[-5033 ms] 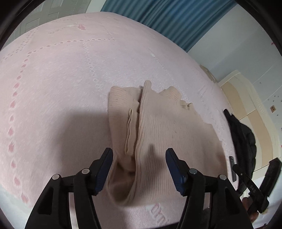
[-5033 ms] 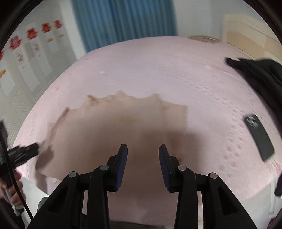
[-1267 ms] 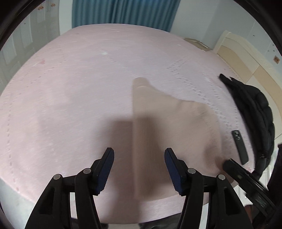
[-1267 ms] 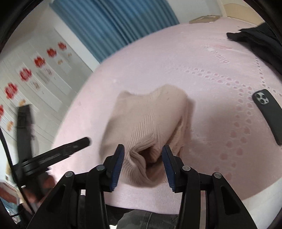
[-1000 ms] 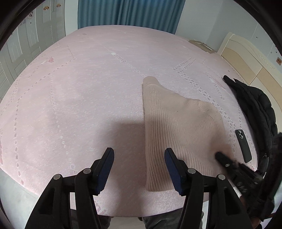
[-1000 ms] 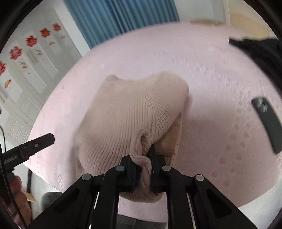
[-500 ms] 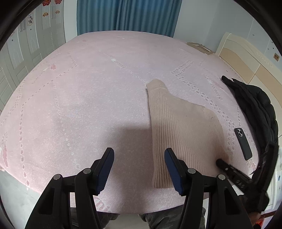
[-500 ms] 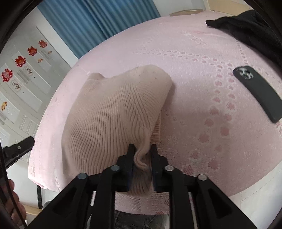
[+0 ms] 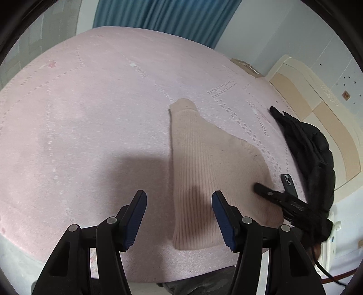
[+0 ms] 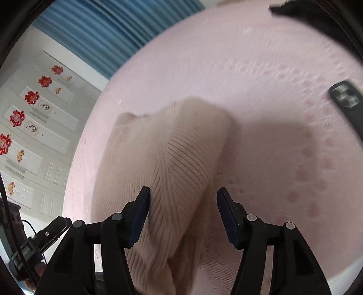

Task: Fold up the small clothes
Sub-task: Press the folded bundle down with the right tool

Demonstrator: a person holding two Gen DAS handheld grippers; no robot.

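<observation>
A beige ribbed knit garment (image 9: 204, 168) lies folded on the pink bedspread (image 9: 90, 113), near the bed's front edge. My left gripper (image 9: 179, 211) is open and empty, hovering above the garment's near left edge. In the right wrist view the same garment (image 10: 168, 163) lies under my right gripper (image 10: 183, 208), which is open with the fabric's raised fold between its jaws, not pinched. The right gripper's tip also shows in the left wrist view (image 9: 267, 192), over the garment's right side.
A black phone (image 9: 289, 183) lies on the bedspread right of the garment; it also shows in the right wrist view (image 10: 347, 104). A black jacket (image 9: 308, 154) lies at the bed's right edge. Blue curtains (image 9: 163, 15) hang behind. The left gripper (image 10: 45, 236) shows at lower left.
My right gripper has opened and let go of the garment's fold, which has dropped onto the bed. My left gripper has stayed open and moved closer to the garment.
</observation>
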